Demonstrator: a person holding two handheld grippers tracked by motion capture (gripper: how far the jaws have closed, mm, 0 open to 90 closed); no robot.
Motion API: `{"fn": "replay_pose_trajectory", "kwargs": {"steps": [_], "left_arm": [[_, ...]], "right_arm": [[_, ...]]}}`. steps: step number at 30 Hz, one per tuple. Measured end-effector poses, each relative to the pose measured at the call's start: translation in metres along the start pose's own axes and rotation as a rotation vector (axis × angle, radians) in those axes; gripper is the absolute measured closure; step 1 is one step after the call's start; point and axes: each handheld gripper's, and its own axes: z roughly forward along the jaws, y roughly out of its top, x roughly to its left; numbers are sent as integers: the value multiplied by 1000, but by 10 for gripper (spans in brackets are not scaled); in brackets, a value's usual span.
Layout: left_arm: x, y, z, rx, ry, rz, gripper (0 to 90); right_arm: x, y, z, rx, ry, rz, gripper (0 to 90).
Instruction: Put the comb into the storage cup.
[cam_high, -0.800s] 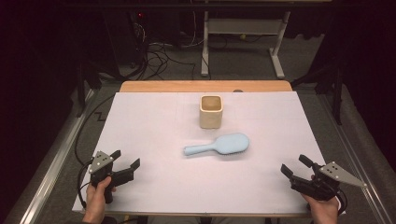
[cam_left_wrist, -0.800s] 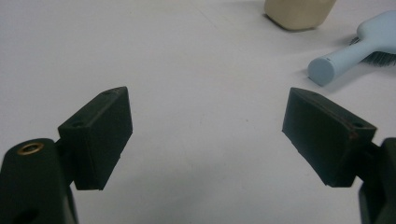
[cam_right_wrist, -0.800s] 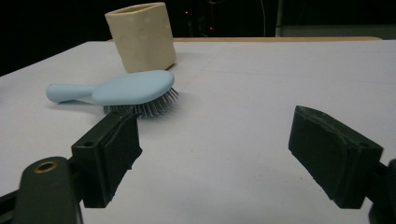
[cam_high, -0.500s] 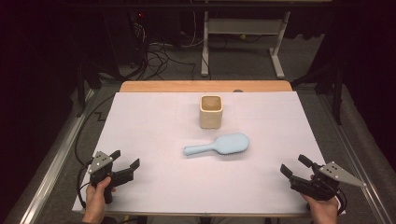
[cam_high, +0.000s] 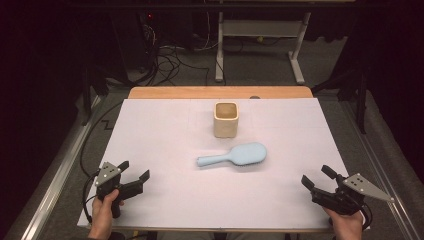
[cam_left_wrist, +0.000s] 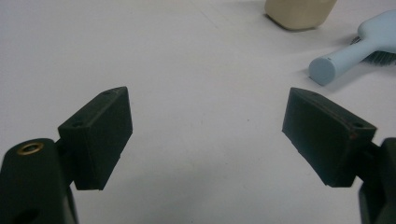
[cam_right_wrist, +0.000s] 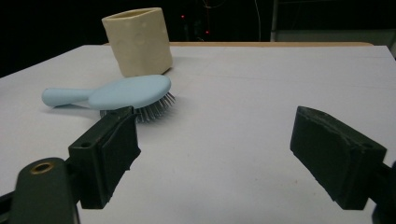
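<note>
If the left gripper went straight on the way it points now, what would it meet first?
Probably the handle end of the blue hairbrush. The open left gripper aims up and right across bare white table; the brush lies slightly right of its line, so it might just pass.

Hairbrush: pale blue back and handle, with grey bristles tipped lighter, seen in the right gripper view; cup: plain cream, its inside a darker tan; table: white sheet, unpatterned, with a strip of orange-brown wood along the far edge; left tool and right tool: matt black, each topped by a grey plate.
</note>
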Motion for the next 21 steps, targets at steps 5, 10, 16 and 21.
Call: {"fn": "replay_pose_trajectory", "kwargs": {"steps": [5,10,16,21], "left_arm": [[0,0,0,0,-3,0,170],[1,0,-1,-2,0,-4,170],[0,0,0,-3,2,-3,170],[1,0,-1,-4,2,-7,170]], "right_arm": [[2,3,-2,-43,31,15,157],[5,5,-2,-51,35,5,156],[10,7,-1,-56,52,-13,155],[13,8,1,-69,67,-14,155]]}}
